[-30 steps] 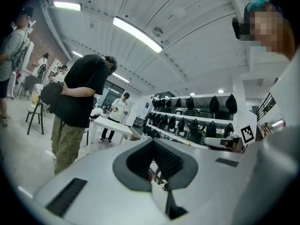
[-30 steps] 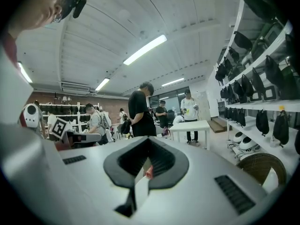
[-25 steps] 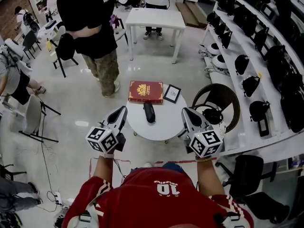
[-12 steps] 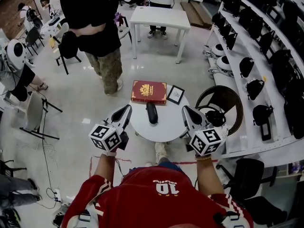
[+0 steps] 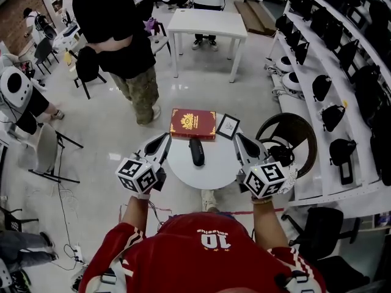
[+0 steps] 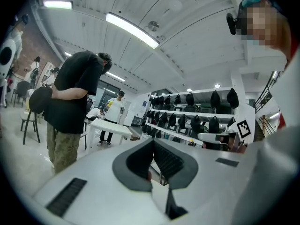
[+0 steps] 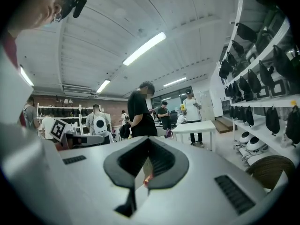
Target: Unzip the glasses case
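The black glasses case lies zipped on a small round white table, lengthwise away from me. My left gripper hangs over the table's left edge, left of the case and apart from it. Over the right edge, equally clear of the case, is my right gripper. Both point level and forward. In the left gripper view the left gripper has its jaws pressed together with nothing between them. The right gripper looks the same in its own view. Neither gripper view shows the case.
A red book and a small framed picture lie at the table's far edge. A person in a black shirt stands beyond, left. A wicker chair is at the right, with shelves of black bags behind it and a white table farther back.
Both grippers have moved forward and now flank the round table instead of hanging short of it. The table and case sit nearer to me. The jaws have stayed together.
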Demonstrator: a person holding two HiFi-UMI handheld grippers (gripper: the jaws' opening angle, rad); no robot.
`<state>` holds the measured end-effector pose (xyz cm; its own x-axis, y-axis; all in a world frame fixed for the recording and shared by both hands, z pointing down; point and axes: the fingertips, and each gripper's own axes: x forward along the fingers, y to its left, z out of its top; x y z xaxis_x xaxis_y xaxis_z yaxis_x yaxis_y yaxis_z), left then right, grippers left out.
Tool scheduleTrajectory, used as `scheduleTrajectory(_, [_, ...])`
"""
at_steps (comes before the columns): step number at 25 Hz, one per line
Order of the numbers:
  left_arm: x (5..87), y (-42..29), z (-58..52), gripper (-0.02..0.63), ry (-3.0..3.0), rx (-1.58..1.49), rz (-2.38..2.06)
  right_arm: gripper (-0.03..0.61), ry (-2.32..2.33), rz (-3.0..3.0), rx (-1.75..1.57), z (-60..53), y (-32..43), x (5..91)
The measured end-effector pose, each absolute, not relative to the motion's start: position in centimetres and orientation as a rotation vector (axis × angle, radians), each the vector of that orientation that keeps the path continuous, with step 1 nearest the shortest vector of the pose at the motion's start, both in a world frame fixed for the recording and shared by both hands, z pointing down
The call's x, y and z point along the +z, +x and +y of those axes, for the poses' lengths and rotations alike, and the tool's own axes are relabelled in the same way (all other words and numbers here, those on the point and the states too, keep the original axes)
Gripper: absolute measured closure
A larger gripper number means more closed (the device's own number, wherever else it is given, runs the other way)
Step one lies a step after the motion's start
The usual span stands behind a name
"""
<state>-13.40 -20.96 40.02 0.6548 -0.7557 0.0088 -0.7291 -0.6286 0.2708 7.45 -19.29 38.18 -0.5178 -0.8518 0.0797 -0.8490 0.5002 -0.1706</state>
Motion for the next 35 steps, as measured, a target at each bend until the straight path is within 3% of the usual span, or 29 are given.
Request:
scheduleTrajectory(3, [40.0, -12.8, -21.9, 0.604, 2.641, -0.139, -1.194, 0.565, -1.535, 2.702, -0.303, -20.1, 7.8, 38.4])
scheduleTrajectory(19, [40.6, -10.9, -24.7, 0.382, 2.676, -0.125, -1.128, 0.565, -1.5, 2.749, -0.314, -22.5, 7.3, 39.3])
scheduleTrajectory(35, [47.1, -9.4, -28.7, 0.373, 2.543, -0.035, -1.096, 0.565, -1.466, 2.775, -0.34, -25.1, 6.6, 41.1])
